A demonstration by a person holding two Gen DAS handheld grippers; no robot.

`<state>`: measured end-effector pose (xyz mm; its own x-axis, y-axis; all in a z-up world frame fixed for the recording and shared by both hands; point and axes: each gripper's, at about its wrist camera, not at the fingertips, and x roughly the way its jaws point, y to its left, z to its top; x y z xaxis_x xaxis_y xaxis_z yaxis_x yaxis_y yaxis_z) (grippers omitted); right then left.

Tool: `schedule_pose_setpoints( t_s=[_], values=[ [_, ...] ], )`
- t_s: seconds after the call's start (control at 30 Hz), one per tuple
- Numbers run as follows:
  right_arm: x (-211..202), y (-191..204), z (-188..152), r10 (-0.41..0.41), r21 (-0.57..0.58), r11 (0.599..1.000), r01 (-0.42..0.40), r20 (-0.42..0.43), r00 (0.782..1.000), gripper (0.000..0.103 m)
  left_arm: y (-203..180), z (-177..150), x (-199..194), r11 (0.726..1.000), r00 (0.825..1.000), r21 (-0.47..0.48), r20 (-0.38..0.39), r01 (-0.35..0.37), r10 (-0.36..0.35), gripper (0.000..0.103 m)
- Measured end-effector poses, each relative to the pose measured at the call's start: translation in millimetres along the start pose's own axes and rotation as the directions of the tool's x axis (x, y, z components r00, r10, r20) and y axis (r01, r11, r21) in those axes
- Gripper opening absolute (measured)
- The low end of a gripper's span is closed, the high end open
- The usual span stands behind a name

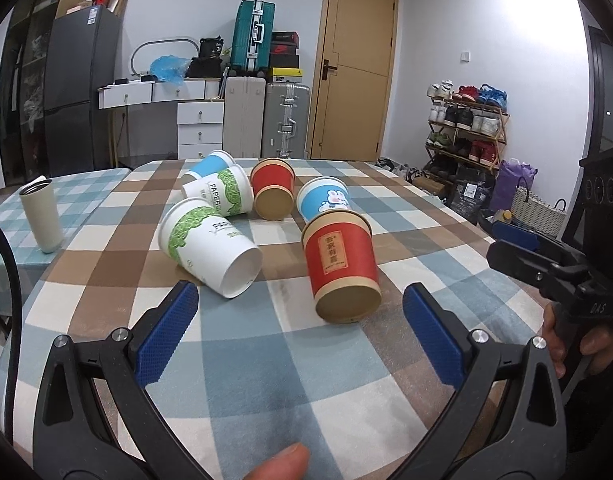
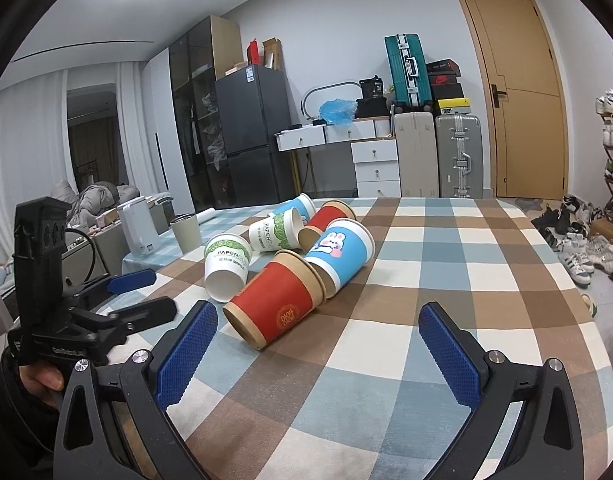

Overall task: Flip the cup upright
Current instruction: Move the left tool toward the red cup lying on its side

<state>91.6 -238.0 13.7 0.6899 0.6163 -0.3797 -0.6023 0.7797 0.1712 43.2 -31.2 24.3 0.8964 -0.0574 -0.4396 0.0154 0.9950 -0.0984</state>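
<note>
Several paper cups lie on their sides in a cluster on the checked tablecloth (image 1: 266, 360). The nearest red cup (image 1: 340, 264) lies bottom toward me; it also shows in the right wrist view (image 2: 276, 300). A white-green cup (image 1: 210, 244) lies left of it, and a blue rabbit cup (image 1: 324, 198) behind it. A second red cup (image 1: 272, 192), another white-green cup (image 1: 222, 192) and a blue cup (image 1: 210, 166) lie farther back. My left gripper (image 1: 300, 308) is open and empty, just short of the near red cup. My right gripper (image 2: 318, 330) is open and empty, right of that cup.
A beige tumbler (image 1: 42, 216) stands upright at the table's left side. The other hand-held gripper shows at the right edge (image 1: 546, 268) and at the left edge (image 2: 106, 312). Suitcases, drawers, a fridge and a shoe rack stand beyond the table.
</note>
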Motion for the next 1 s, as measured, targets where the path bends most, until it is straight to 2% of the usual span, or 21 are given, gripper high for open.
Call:
schedule_pose_setpoints(
  t_s=[0.23, 0.8, 1.0],
  values=[
    [0.3, -1.2, 0.5, -0.005, 0.007, 1.000, 0.006, -0.003, 1.000, 0.103, -14.6, 8.9, 32.5, 0.999, 0.995, 0.030, -0.097, 0.013, -0.010, 0.102],
    [1.2, -3.6, 0.4, -0.010, 0.021, 1.000, 0.010, -0.006, 1.000, 0.103, -39.3, 19.4, 81.2, 0.997, 0.984, 0.080, -0.179, -0.008, 0.022, 0.100],
    [1.0, -4.1, 0.3, -0.010, 0.022, 1.000, 0.010, -0.006, 1.000, 0.103, -47.7, 18.5, 99.2, 0.995, 0.969, 0.098, -0.248, 0.017, 0.008, 0.091]
  ],
)
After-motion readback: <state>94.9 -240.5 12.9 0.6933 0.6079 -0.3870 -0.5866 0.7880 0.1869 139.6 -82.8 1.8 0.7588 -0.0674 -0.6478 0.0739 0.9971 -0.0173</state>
